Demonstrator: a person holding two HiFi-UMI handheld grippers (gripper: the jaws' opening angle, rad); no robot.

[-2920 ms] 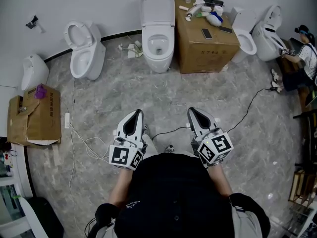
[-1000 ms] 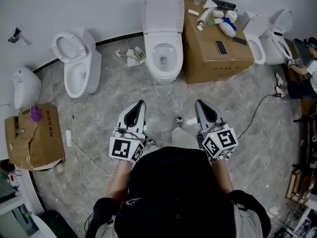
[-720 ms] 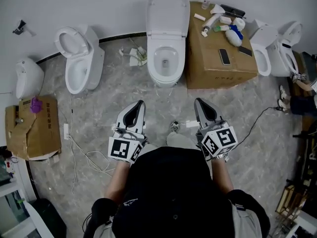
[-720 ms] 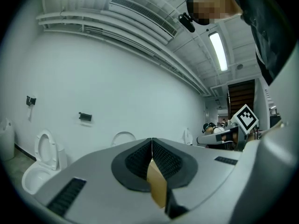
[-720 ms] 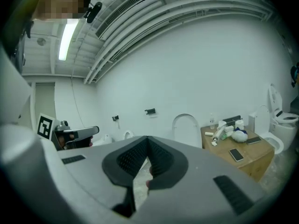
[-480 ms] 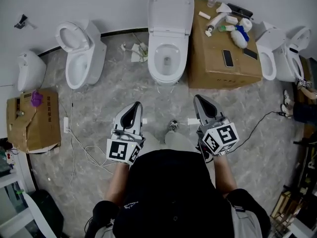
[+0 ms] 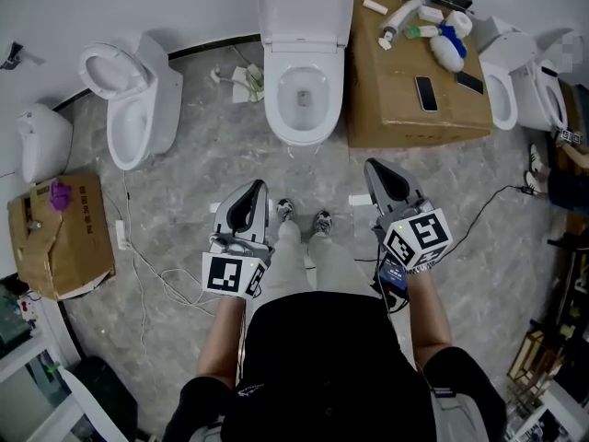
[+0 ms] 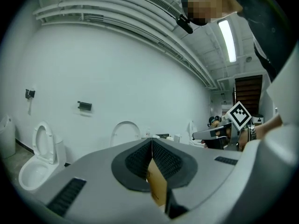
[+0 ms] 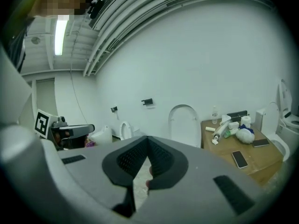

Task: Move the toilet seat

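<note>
— What is seen nearest?
— The left gripper (image 7: 254, 190) and the right gripper (image 7: 375, 168), each fitted with a marker cube, are held side by side in front of the body. They are well apart and both are pointed toward the wall. Both are closed and nothing is gripped. In the left gripper view the ribbed black pads (image 8: 138, 160) are pressed together along one seam with nothing between them. The same is seen of the pads (image 9: 161, 160) in the right gripper view.
— And beneath them?
— A pair of sneakers (image 7: 321, 221) is seen between the two grippers, set on the grey marbled stone floor (image 7: 198, 168).
— Where is the white oval toilet seat (image 7: 274, 98) found?
— On the white ceramic toilet (image 7: 304, 52) straight ahead, beyond the sneakers and apart from both grippers. The seat is shown as a smooth, glossy white ring laid around the bowl opening. It can hardly be told from the bowl's own rim. The white rounded lid (image 7: 305, 3) is stood upright behind it, against the white wall (image 7: 138, 7).
— What is placed beside that toilet?
— A brown cardboard box (image 7: 405, 109) is set just beside it on the right, with a black phone (image 7: 426, 92) and some bottles laid on top. A second white toilet (image 7: 138, 109), with its seat raised, is seen well apart to the left
</note>
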